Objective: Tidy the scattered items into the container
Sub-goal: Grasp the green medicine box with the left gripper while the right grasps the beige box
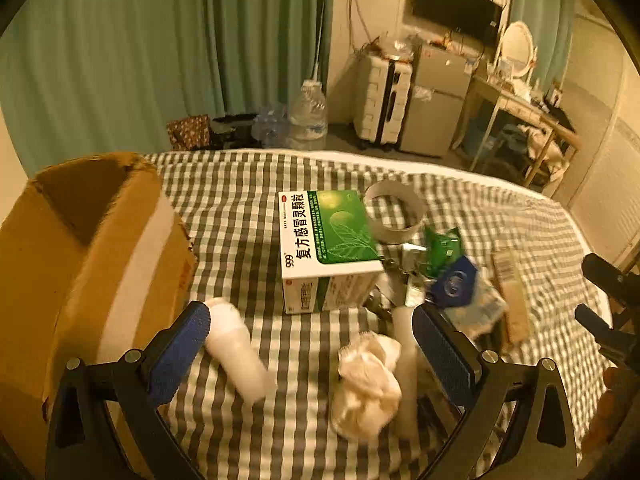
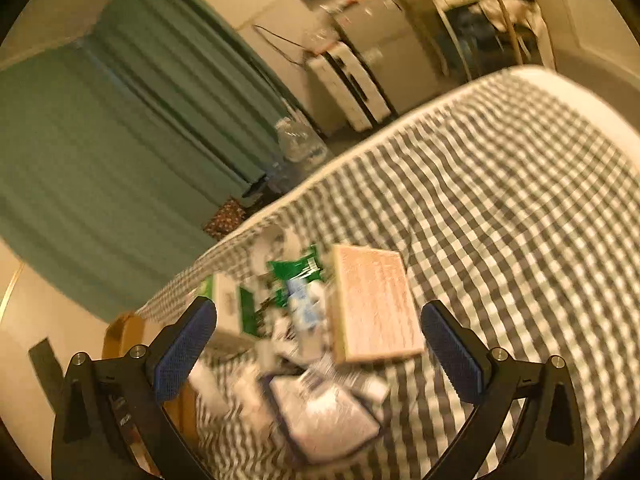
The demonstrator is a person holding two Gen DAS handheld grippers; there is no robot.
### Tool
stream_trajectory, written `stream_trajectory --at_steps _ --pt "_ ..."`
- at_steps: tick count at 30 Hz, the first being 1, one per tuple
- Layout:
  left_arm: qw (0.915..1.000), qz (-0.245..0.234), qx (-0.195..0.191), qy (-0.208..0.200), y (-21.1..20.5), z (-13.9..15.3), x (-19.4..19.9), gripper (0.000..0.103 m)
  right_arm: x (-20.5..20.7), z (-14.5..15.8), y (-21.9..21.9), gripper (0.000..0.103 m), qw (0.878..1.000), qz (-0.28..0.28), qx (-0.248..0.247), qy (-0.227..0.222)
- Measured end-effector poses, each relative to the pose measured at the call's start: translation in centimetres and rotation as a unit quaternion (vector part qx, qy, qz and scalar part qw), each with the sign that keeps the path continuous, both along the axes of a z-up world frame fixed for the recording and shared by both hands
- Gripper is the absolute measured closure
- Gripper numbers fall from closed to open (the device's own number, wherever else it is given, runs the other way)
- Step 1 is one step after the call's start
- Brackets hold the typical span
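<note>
The left gripper hangs low over the checked bed with its jaws wide apart and nothing between them but bedding and loose items; the right gripper is likewise spread and empty, tilted over the far side of the same heap.

The container, a cardboard box with its flaps up, stands at the left edge of the bed, just beside the left gripper's left finger; the left hand is therefore the nearer one to it. Closest to that gripper lies a white bottle on its side, touching or nearly touching the left pad; its long axis runs diagonally, cap end away toward the box, base toward the camera. Because it sits off to one side of the gap and not centred, a grasp would likely call for a shift leftward and a turn of the wrist so the jaws cross the bottle's width.

A crumpled white cloth lies nearer the middle of the gap, with a second pale tube beside it by the right pad. Beyond stand a green-and-white medicine box, a tape roll, and a jumble of green and blue sachets toward the right.

In the blurred right wrist view a pinkish flat box lies between the fingers, over scattered packets; the heap's crowding could make a clean single pick awkward.
</note>
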State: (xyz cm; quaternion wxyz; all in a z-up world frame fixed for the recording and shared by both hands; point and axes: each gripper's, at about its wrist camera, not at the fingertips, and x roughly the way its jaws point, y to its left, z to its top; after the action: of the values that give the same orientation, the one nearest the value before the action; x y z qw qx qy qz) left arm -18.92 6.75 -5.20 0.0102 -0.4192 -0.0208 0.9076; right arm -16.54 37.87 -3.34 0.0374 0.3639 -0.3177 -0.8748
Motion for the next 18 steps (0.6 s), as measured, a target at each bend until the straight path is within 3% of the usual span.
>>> stream_trajectory --at_steps 5,11,14,18 --pt "1.0000 0.003 -0.001 -0.008 0.5 -1.6 -2.3 0.000 -2.4 -3.6 0.3 0.000 0.999 -0.017 0.017 -0.041" --pt "0.9994 0.015 -0.009 -0.030 0.9 -3.6 -5.0 0.000 -3.0 -4.4 -0.5 0.000 0.997 0.013 0.058 -0.046" --pt "0.9988 0.019 -0.005 -0.044 1.3 -4.2 -6.4 0.000 -3.0 -5.5 0.1 0.000 0.997 0.003 0.035 -0.064" --pt "0.9979 0.030 -0.003 -0.058 0.9 -5.0 -7.6 0.000 -2.8 -6.4 0.2 0.000 0.996 0.007 0.046 -0.080"
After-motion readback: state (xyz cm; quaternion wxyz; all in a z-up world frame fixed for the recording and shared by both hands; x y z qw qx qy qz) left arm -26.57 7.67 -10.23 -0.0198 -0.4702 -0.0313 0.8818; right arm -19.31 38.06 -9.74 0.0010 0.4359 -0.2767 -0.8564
